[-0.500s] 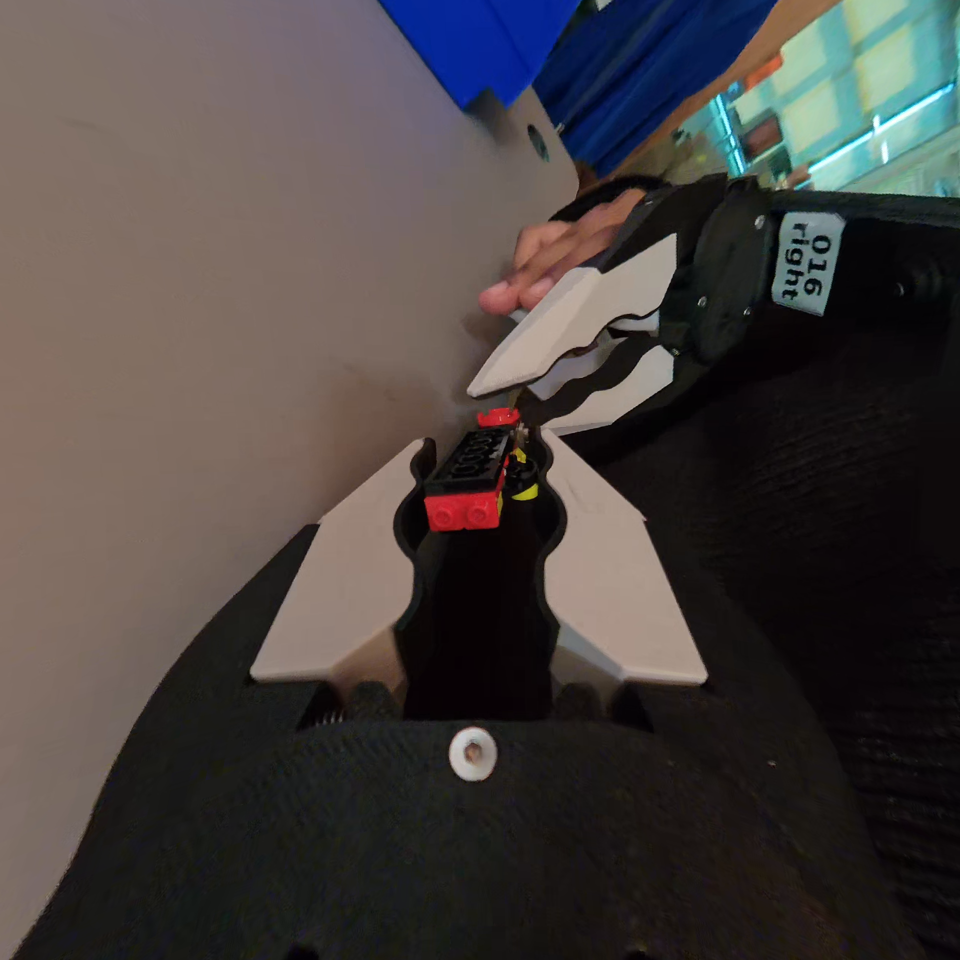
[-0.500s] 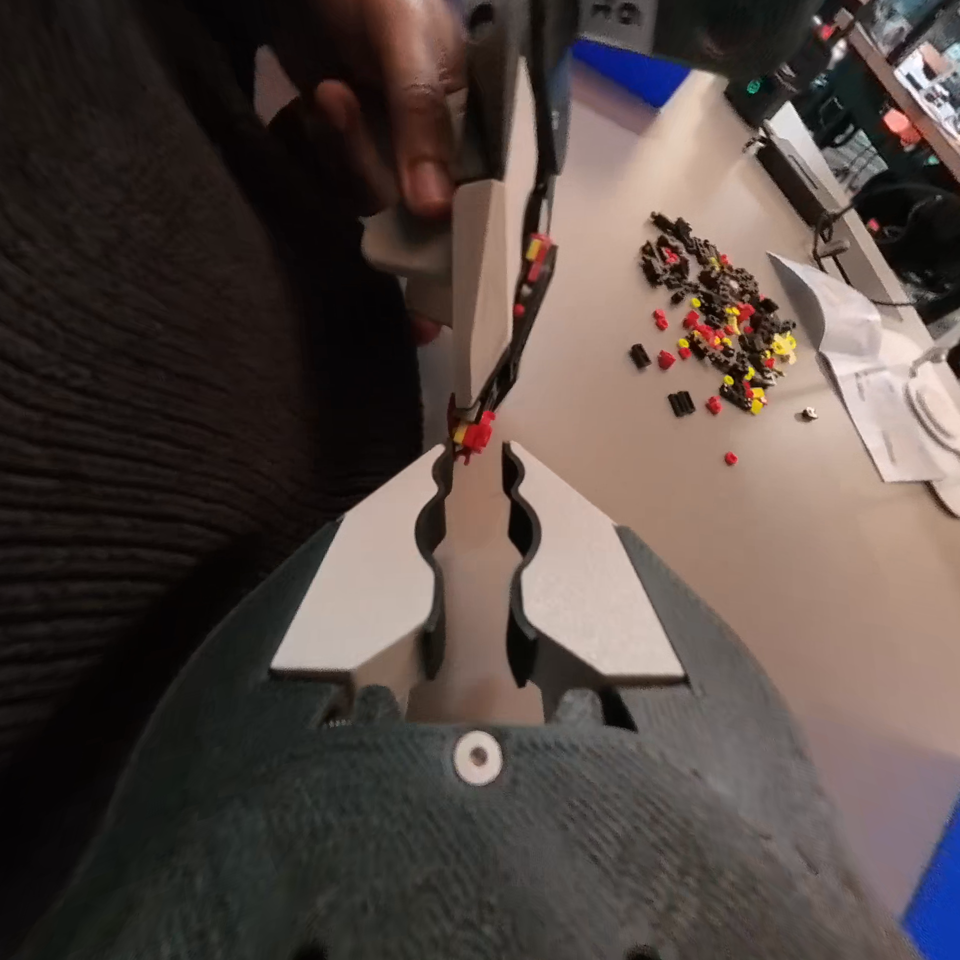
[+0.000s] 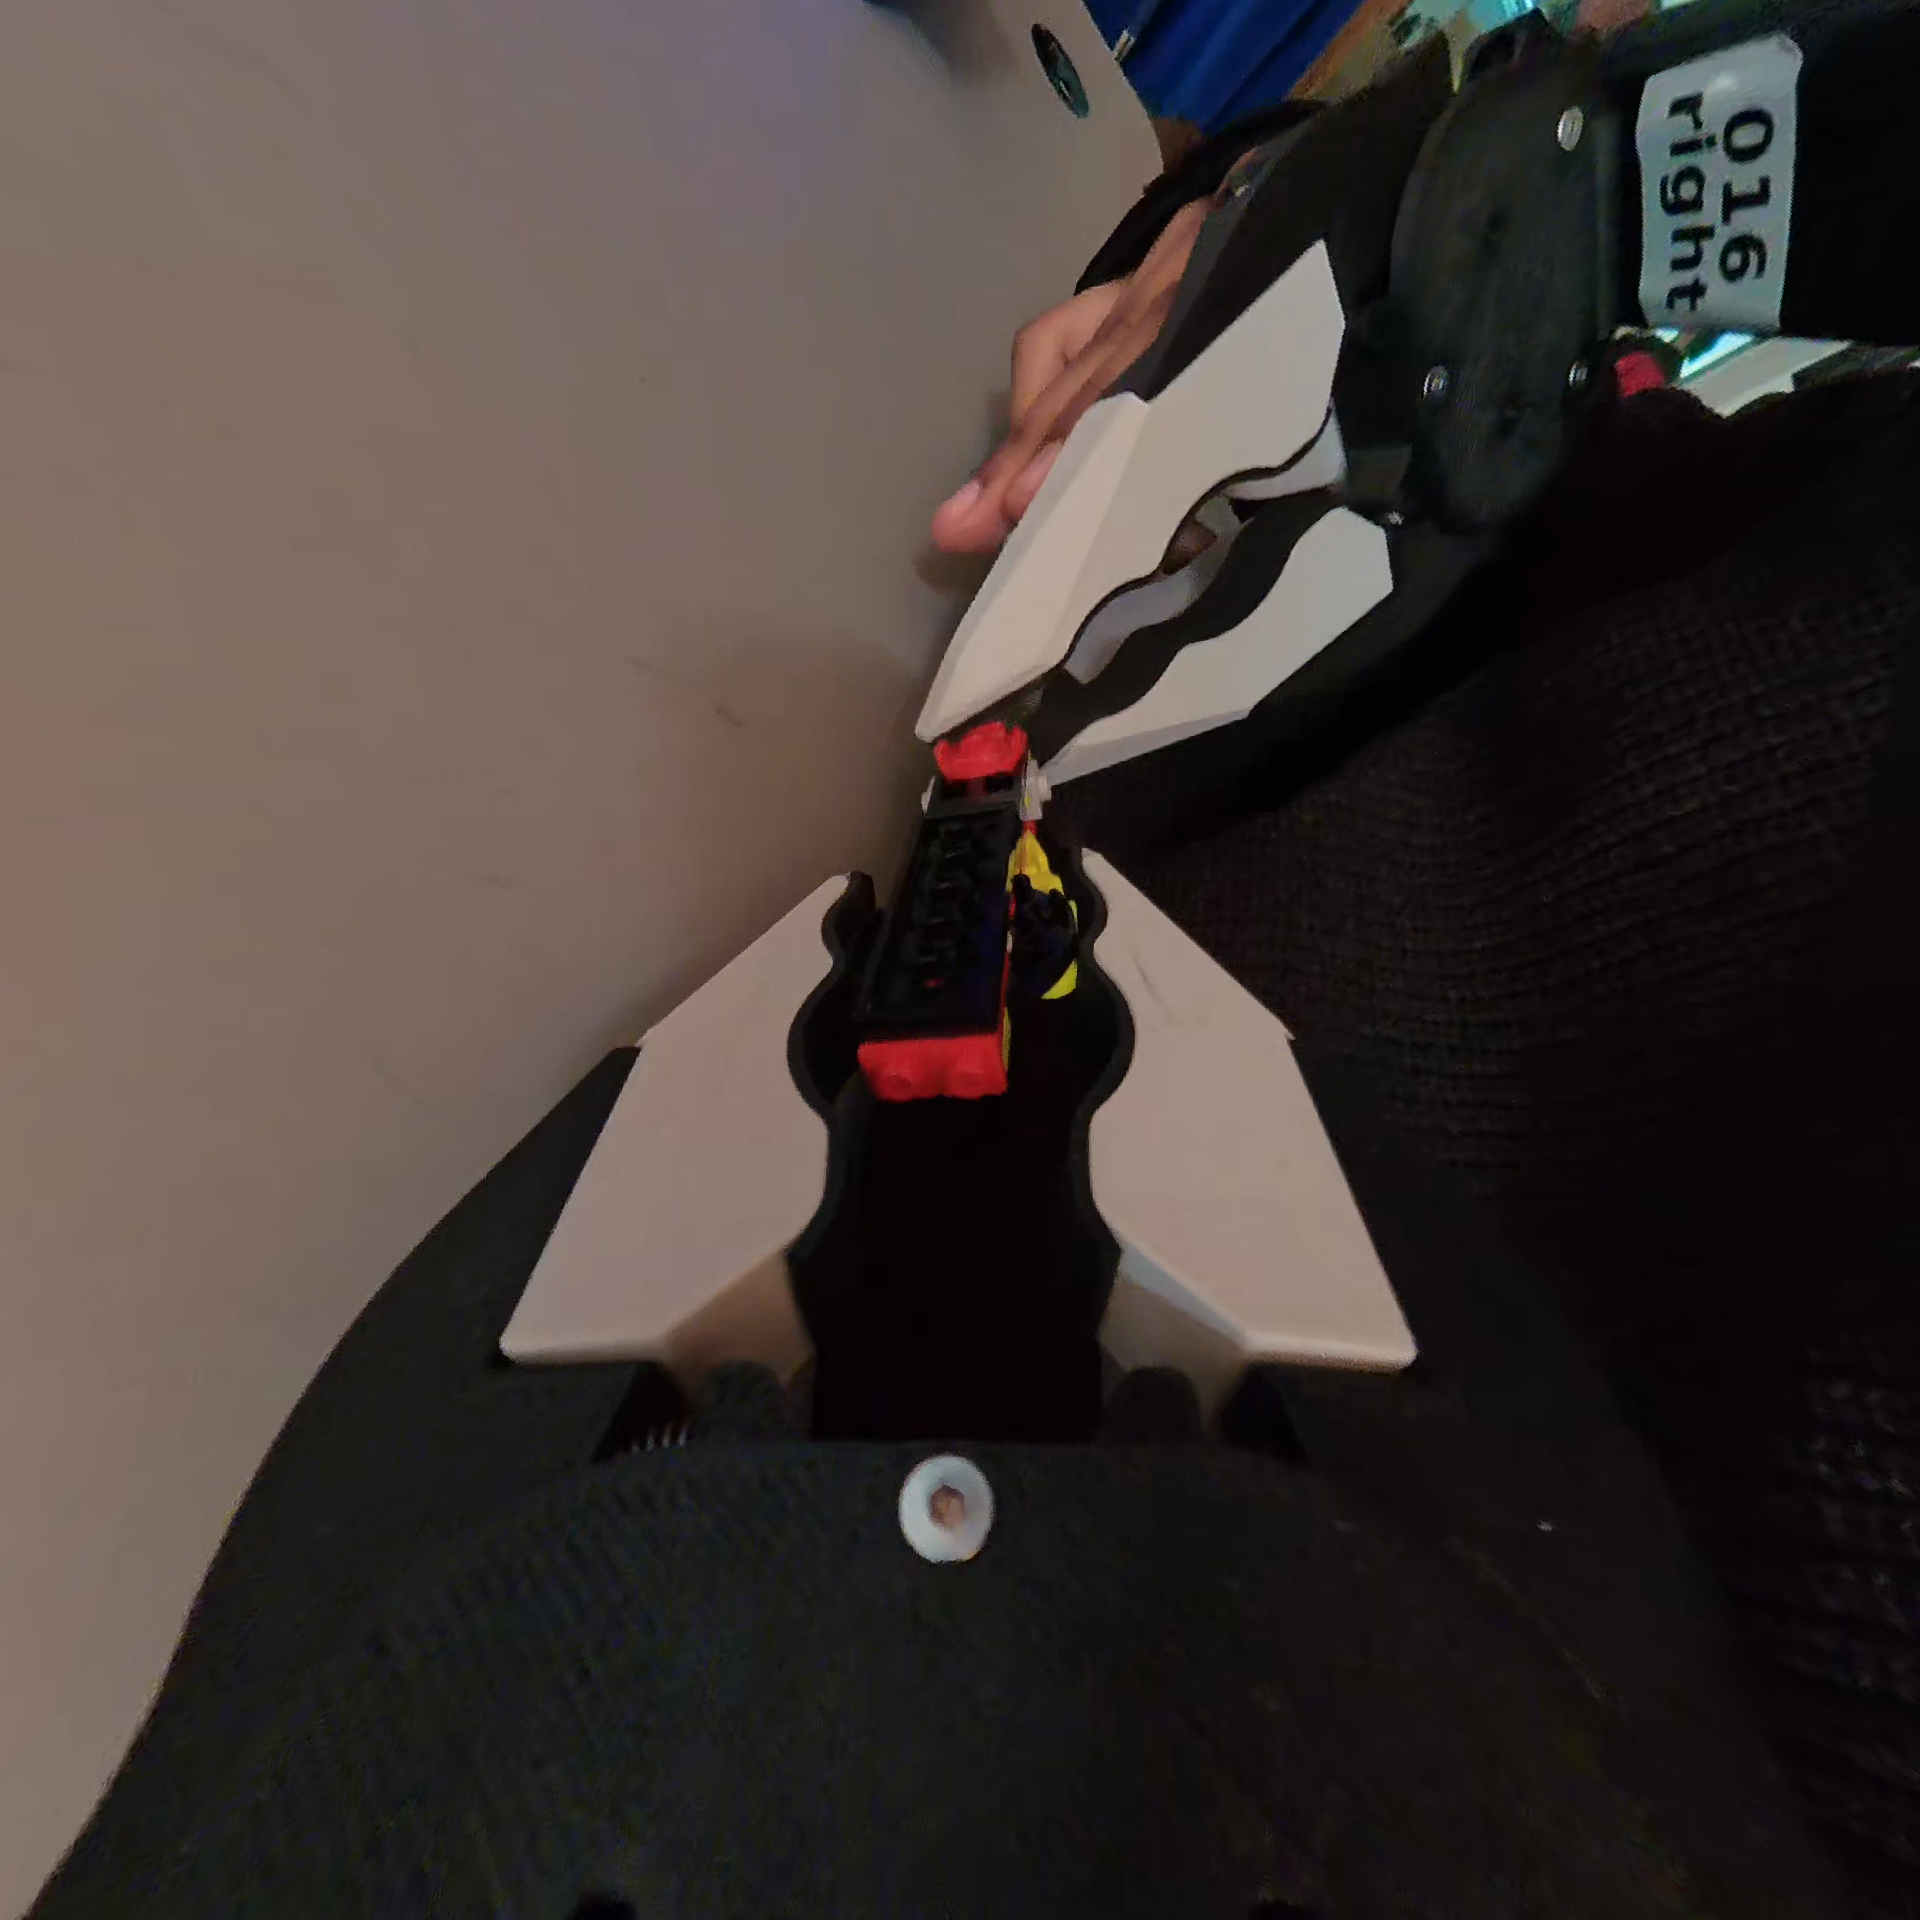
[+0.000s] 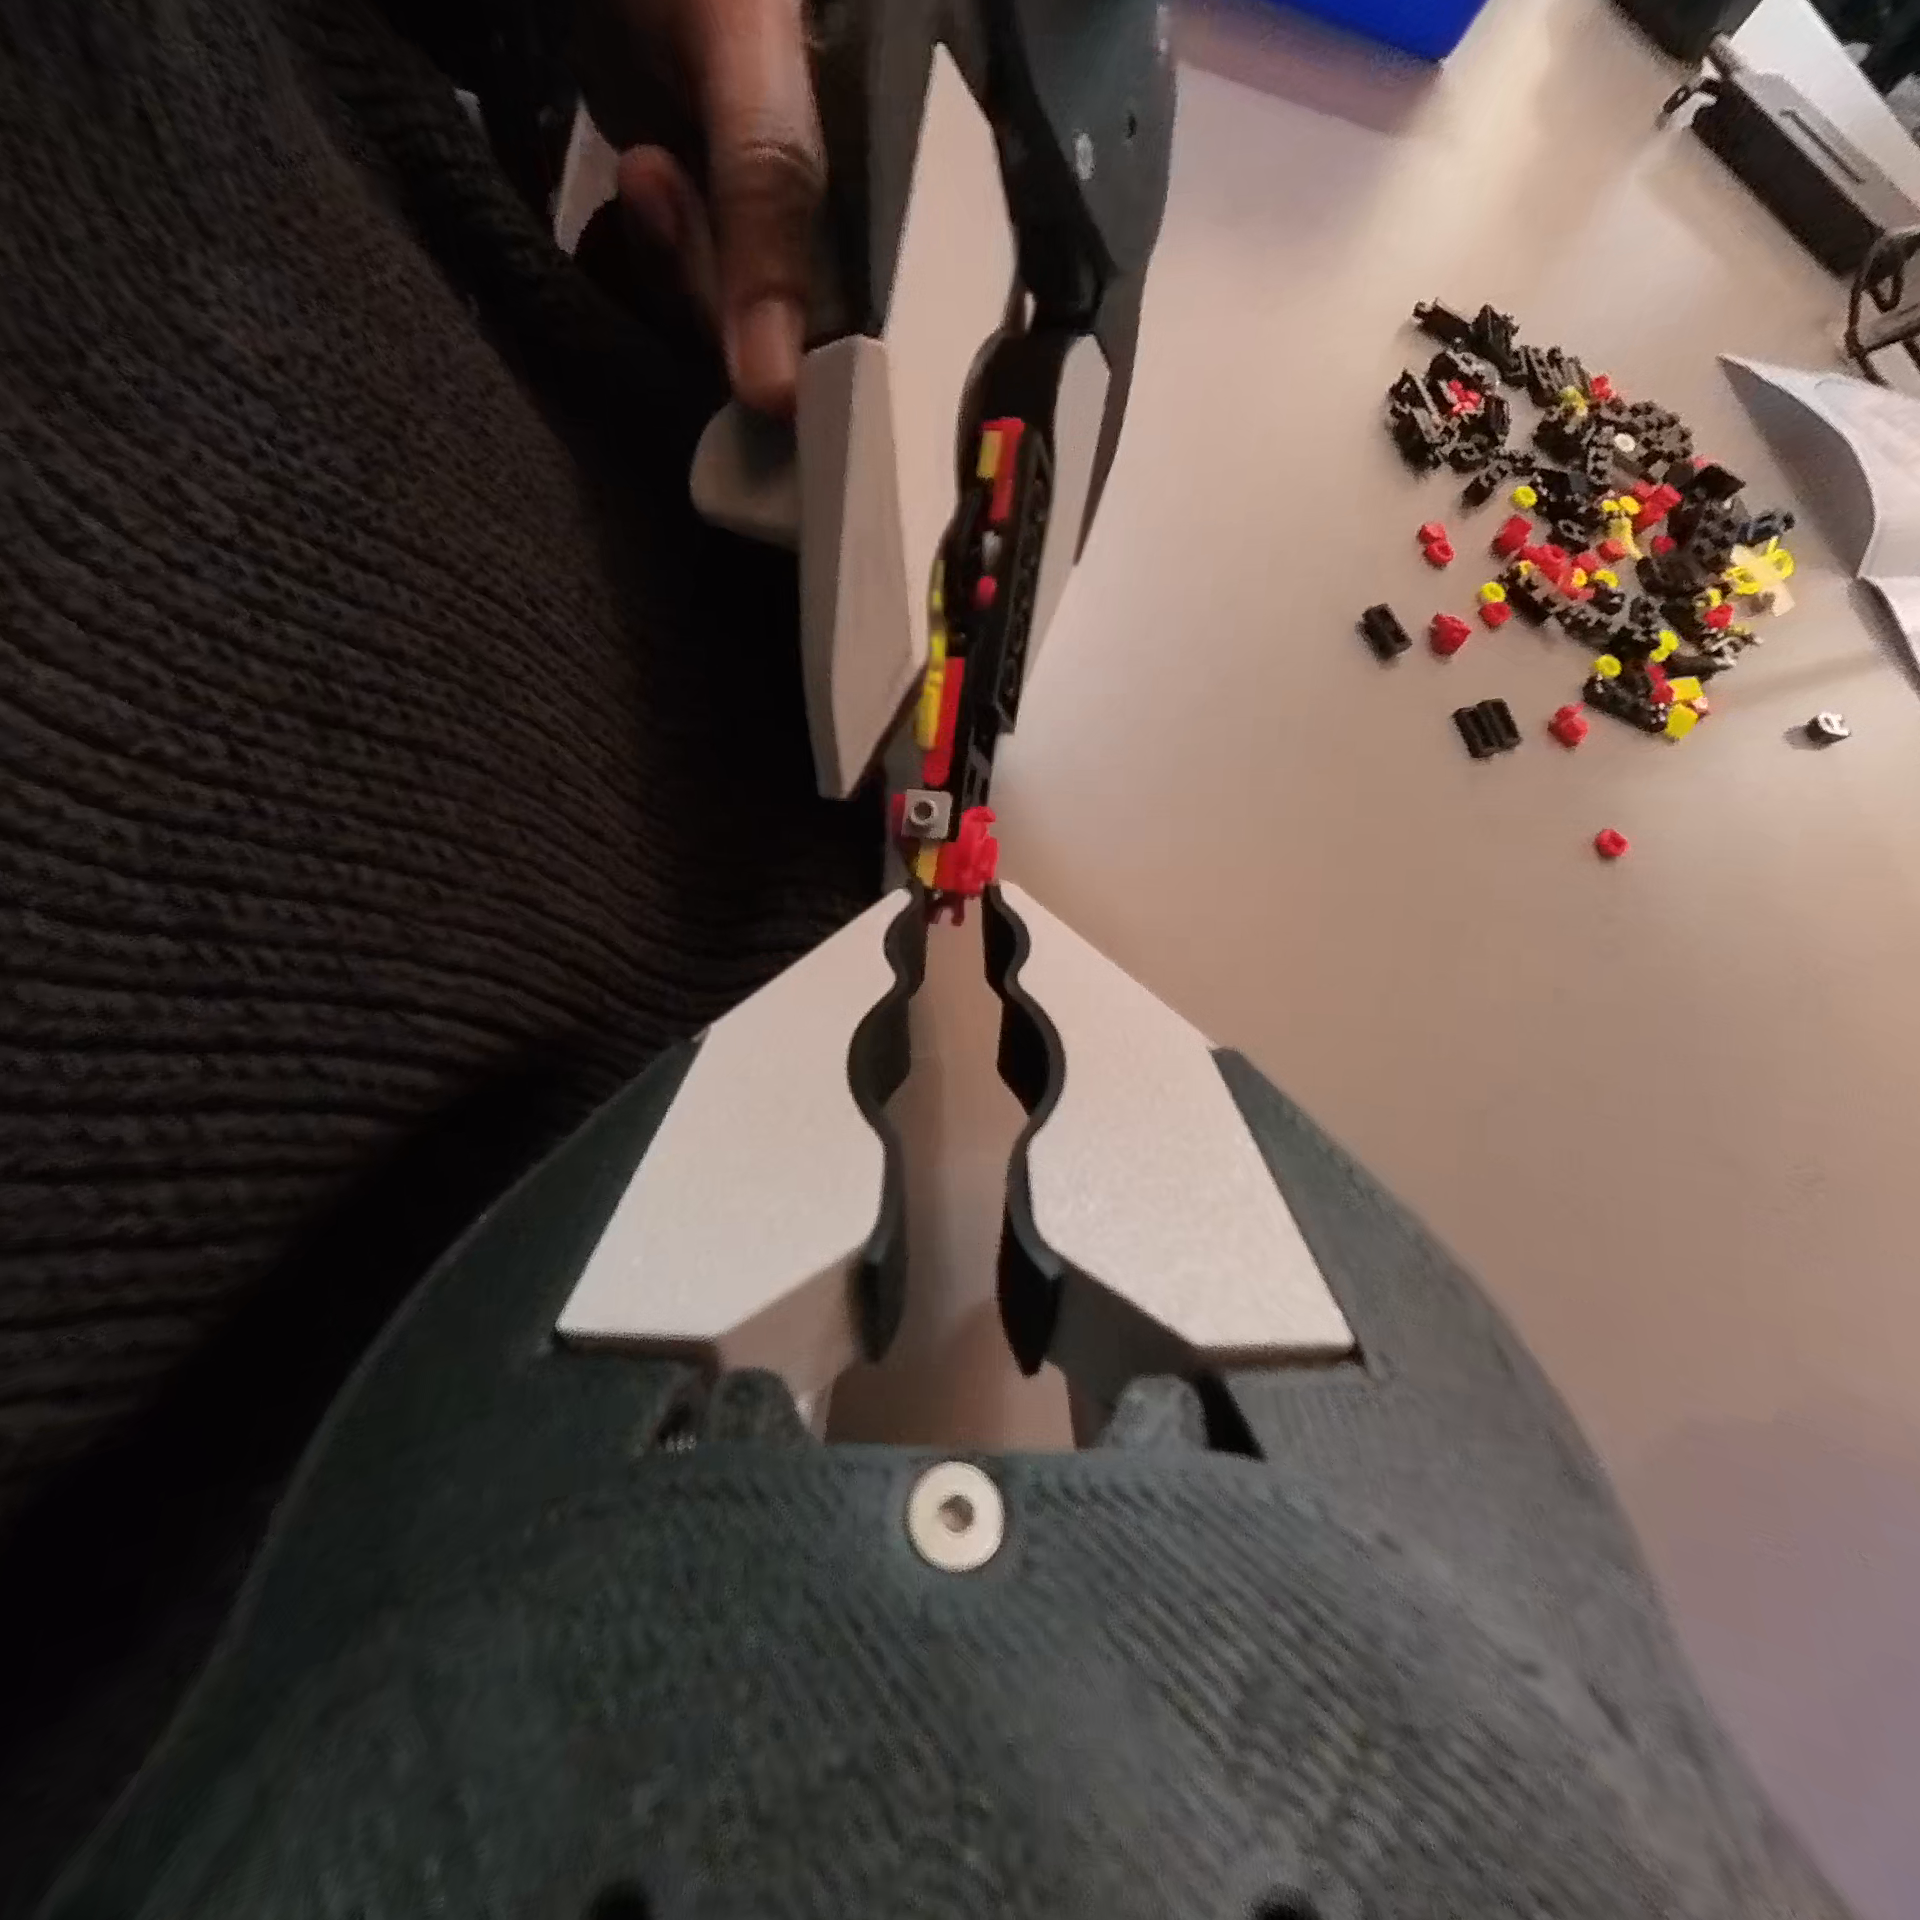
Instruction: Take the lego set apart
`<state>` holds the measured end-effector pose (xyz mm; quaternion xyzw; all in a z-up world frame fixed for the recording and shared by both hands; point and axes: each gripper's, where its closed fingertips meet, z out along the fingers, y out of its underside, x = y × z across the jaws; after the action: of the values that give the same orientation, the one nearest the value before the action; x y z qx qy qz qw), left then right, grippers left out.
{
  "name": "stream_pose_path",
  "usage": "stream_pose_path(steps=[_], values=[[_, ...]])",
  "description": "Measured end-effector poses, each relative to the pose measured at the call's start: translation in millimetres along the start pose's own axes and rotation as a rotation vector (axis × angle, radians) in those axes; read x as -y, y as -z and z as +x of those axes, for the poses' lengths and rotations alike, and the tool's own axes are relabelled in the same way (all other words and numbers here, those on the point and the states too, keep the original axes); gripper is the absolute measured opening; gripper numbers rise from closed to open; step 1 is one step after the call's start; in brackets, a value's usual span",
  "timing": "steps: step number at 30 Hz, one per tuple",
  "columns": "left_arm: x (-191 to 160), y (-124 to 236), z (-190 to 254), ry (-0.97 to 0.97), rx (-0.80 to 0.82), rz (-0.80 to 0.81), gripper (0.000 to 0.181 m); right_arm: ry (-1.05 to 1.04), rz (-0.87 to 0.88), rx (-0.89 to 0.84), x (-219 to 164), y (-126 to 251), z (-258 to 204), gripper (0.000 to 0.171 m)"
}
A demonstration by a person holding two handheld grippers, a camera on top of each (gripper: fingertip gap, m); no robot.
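Observation:
The lego set [image 3: 940, 935] is a long black plate with red and yellow bricks. My left gripper [image 3: 971, 883] is shut on it and holds it in the air, end pointing away. A small red round piece [image 3: 977, 750] sits at its far end. My right gripper [image 3: 987, 753] comes in from the upper right with its tips closed on that red piece. In the right wrist view, my right gripper [image 4: 951, 899] pinches the red piece [image 4: 966, 847] at the near end of the set [image 4: 997, 582], which hangs from the left gripper [image 4: 940, 707] above.
A pile of loose black, red and yellow pieces [image 4: 1579, 540] lies on the beige table [image 4: 1299, 935], with a few strays around it. A sheet of paper [image 4: 1860, 468] and a dark device [image 4: 1808, 156] lie beyond. A black knitted sleeve [image 4: 312, 727] fills the left.
My right gripper has moved in on the far end of the set and its jaws have narrowed around the red piece. My left gripper still holds the set.

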<state>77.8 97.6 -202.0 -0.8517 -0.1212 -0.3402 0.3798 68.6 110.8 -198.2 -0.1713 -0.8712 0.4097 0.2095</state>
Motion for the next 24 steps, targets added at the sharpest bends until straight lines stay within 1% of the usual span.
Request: stream_pose_path(steps=[5,8,9,10,12,15,17,19,24], values=[[9.4,3.8,2.2,0.04,-0.043,0.049,0.037,-0.108,0.051,0.021,5.9,3.3,4.2,0.009],[19.4,8.0,3.0,0.093,-0.079,0.11,0.037,-0.155,0.088,0.024,10.7,5.2,7.6,0.009],[23.6,9.8,-0.6,0.106,-0.061,0.138,0.037,-0.169,0.084,0.024,9.6,5.2,8.5,0.009],[28.2,12.9,-6.2,0.111,-0.026,0.17,0.041,-0.185,0.073,0.021,7.0,4.9,10.2,0.009],[36.7,21.7,-18.3,0.097,0.05,0.228,0.053,-0.228,0.062,0.005,2.8,4.9,15.5,0.009],[50.4,36.0,-26.0,0.071,0.117,0.32,0.064,-0.363,0.082,-0.006,1.7,5.5,25.6,0.009],[56.3,42.3,-29.0,0.005,0.189,0.356,0.07,-0.505,0.117,0.007,2.3,6.2,32.0,0.009],[59.1,44.8,-30.7,-0.103,0.285,0.358,0.077,-0.674,0.17,0.052,4.8,7.5,36.5,0.009],[51.0,31.8,-23.7,-0.395,0.436,0.259,0.079,-1.057,0.297,0.223,12.1,13.7,43.6,0.008]])
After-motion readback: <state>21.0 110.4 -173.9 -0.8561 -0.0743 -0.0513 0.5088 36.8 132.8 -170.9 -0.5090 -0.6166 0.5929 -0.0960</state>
